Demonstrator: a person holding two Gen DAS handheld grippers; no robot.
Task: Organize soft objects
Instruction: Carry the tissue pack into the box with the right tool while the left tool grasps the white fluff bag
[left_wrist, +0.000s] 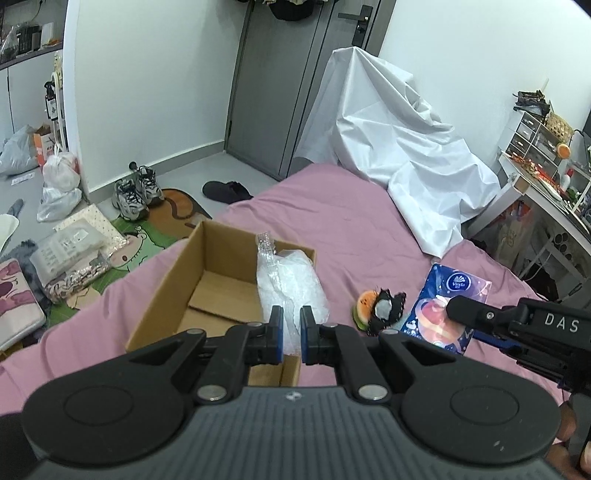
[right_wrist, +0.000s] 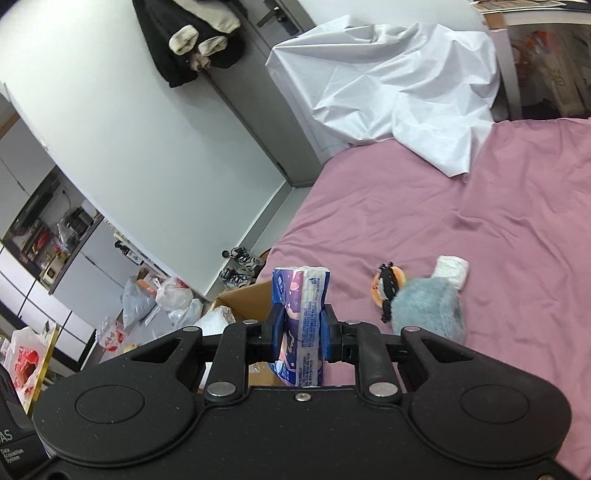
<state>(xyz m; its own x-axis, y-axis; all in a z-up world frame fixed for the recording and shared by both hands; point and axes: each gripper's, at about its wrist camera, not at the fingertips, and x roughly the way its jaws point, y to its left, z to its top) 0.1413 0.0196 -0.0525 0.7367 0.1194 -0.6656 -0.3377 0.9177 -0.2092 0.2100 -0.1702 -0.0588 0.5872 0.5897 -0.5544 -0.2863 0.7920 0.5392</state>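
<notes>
The left wrist view sits on the left gripper (left_wrist: 291, 317) and looks down along its fingers at the box (left_wrist: 221, 280), very near, with the door (left_wrist: 291, 85) far behind. The right wrist view sits on the right gripper (right_wrist: 301, 325), tipped sideways, looking across the bed (right_wrist: 461, 229). Both views show the bed, the white sheet (left_wrist: 399, 136), the box, the tissue pack (right_wrist: 303, 317) and the burger toy (left_wrist: 365, 304).
</notes>
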